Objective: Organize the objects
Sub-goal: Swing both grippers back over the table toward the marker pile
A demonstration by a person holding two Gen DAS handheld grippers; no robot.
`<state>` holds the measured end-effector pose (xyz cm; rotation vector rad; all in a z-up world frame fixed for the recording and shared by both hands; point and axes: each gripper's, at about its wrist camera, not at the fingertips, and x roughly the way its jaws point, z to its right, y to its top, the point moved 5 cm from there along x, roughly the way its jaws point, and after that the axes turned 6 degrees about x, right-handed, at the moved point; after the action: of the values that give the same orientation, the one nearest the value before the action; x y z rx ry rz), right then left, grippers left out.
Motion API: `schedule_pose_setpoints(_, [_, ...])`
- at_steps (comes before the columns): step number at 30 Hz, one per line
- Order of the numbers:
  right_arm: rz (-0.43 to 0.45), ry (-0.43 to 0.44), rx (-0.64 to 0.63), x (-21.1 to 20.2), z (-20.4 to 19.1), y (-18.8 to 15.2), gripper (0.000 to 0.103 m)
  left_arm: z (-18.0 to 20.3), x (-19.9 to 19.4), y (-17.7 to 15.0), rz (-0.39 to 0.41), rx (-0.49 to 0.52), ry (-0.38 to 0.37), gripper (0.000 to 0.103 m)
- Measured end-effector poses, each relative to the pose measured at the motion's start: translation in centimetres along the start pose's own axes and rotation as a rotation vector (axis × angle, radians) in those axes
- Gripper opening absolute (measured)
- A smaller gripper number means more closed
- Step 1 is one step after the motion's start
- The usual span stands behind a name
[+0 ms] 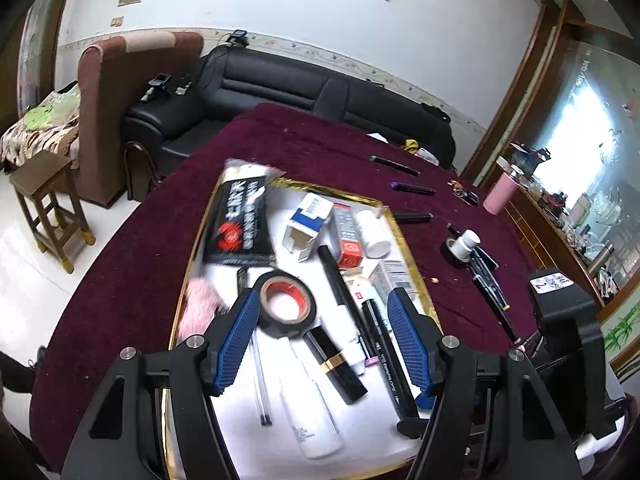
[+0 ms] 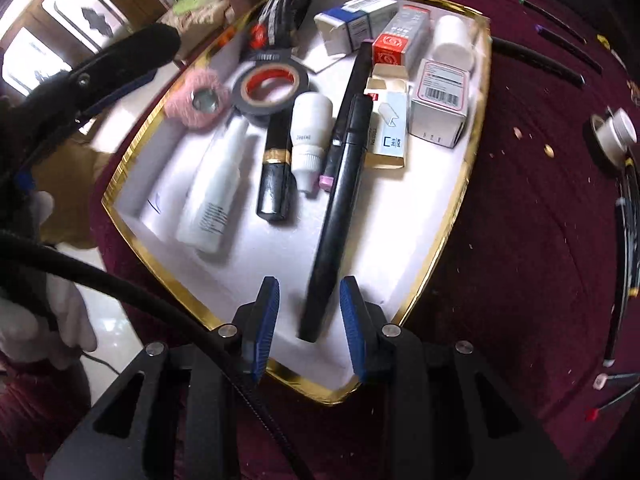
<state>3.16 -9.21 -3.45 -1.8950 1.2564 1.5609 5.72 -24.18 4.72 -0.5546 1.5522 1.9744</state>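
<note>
hovering over the near end of the tray (image 2: 476, 152), the right gripper (image 2: 308, 320) has its blue pads apart, with the lower end of a long black pen (image 2: 340, 216) lying between them; whether the pads touch it is hard to judge, but a gap shows on both sides. the left gripper (image 1: 320, 336) stands wide apart above the same tray (image 1: 412, 256), empty, its left pad just beside a black tape roll (image 1: 286, 300) with a red core. the tray is white inside with a gold rim and sits on a maroon cloth (image 2: 540, 240). inside it, from the right wrist view: a white tube (image 2: 212, 196) at the left, a black and gold lipstick (image 2: 276, 168), a small white dropper bottle (image 2: 310, 140), the pen, a staple box (image 2: 390, 128), and a grey barcoded box (image 2: 440, 100). at the far end lie a red and white box (image 2: 396, 40), a blue and white box (image 2: 352, 20), a white bottle (image 2: 452, 40), and a black packet (image 1: 238, 220). a pink fuzzy ring (image 2: 198, 98) lies touching the tape roll. outside the tray, on the cloth, are several dark pens (image 1: 412, 188) and a second tape roll (image 1: 460, 246) with a white cap on it.
</note>
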Motion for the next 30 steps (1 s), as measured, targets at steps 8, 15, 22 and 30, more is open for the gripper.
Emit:
schedule_pose_setpoints(8, [0.336, -0.023, 0.135, -8.4, 4.6, -1.5, 0.046, 4.9, 0.1, 0.9, 0.043, 0.017, -0.181, 0.101])
schedule_pose_setpoints(15, [0.662, -0.48, 0.187, -15.7, 10.6, -3.3, 0.071, 11.8, 2.2, 0.6, -0.035, 0.082, -0.267, 0.101])
schedule_pose_setpoints(22, [0.644, -0.563, 0.313, -16.7, 16.8, -6.8, 0.071, 19.1, 4.3, -0.5, -0.119, 0.221, -0.305, 0.101])
schedule_pose_setpoints(30, [0.63, -0.613, 0.4, -17.9, 20.4, -10.3, 0.071, 23.7, 7.6, -1.7, -0.202, 0.265, -0.298, 0.101])
